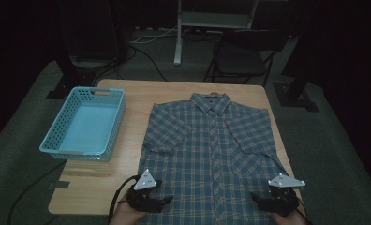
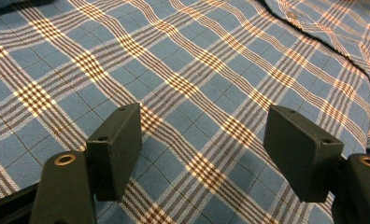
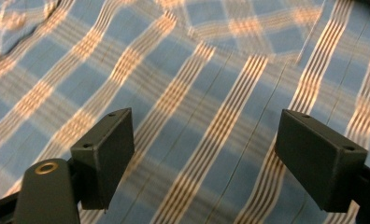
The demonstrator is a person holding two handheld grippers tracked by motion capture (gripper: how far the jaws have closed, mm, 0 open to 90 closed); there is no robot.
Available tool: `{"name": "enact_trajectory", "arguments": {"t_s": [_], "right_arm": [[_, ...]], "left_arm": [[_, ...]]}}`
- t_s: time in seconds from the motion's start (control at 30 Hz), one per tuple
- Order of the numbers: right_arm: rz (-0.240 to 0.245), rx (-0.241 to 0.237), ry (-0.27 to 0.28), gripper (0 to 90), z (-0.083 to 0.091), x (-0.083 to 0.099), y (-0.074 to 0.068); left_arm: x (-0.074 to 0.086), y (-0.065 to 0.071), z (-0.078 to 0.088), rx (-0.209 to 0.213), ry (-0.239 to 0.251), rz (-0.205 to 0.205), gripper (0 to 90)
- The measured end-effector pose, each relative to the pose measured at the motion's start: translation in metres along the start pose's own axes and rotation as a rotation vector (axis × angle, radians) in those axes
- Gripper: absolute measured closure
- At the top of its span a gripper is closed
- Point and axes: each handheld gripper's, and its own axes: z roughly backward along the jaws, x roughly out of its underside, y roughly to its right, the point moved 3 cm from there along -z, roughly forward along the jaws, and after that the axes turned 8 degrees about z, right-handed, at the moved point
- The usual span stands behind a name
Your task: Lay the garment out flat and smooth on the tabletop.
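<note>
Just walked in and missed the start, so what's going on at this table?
A person is working on a plaid shirt spread flat, buttoned and collar away from them, on a wooden table. They hold a claw in each hand: the left claw and the right claw both sit over the shirt's near hem, one toward each side, jaws open with only flat fabric between them. Nothing is gripped yet. A light blue basket stands empty to the shirt's left.

Shirt [image 1: 211, 150] hem cut off by the high view's bottom edge; plaid blurred in the right gripper view.
</note>
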Motion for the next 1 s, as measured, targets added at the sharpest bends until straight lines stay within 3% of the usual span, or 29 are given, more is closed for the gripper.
{"name": "enact_trajectory", "arguments": {"t_s": [0.1,0.27,0.4,0.5,0.6,0.8,0.83,1.0], "right_arm": [[-0.009,-0.029,0.040,19.4,-0.003,-0.021,0.011],[-0.009,-0.035,0.087,19.9,-0.006,-0.062,0.033],[-0.026,-0.039,0.107,19.9,-0.011,-0.094,0.052],[-0.043,-0.050,0.122,21.9,-0.018,-0.116,0.064],[-0.050,-0.043,0.108,22.3,-0.031,-0.134,0.073],[-0.052,-0.033,0.055,34.0,-0.065,-0.162,0.085],[-0.052,-0.033,0.055,34.0,-0.065,-0.162,0.085],[-0.087,-0.038,0.008,39.1,-0.103,-0.175,0.094]], "left_arm": [[0.000,-0.001,0.000,0.009,0.004,0.006,29.1],[0.001,-0.001,0.000,0.017,0.011,0.011,29.0],[0.001,0.001,-0.001,0.018,0.002,-0.009,20.7],[0.002,0.003,-0.001,0.007,0.002,-0.019,20.3],[0.002,0.003,-0.001,-0.011,-0.006,-0.026,11.9],[0.002,0.001,0.003,-0.034,0.041,-0.008,11.9],[0.002,0.001,0.003,-0.034,0.041,-0.008,11.9],[0.002,0.001,0.001,-0.048,0.032,-0.010,9.9]]}}
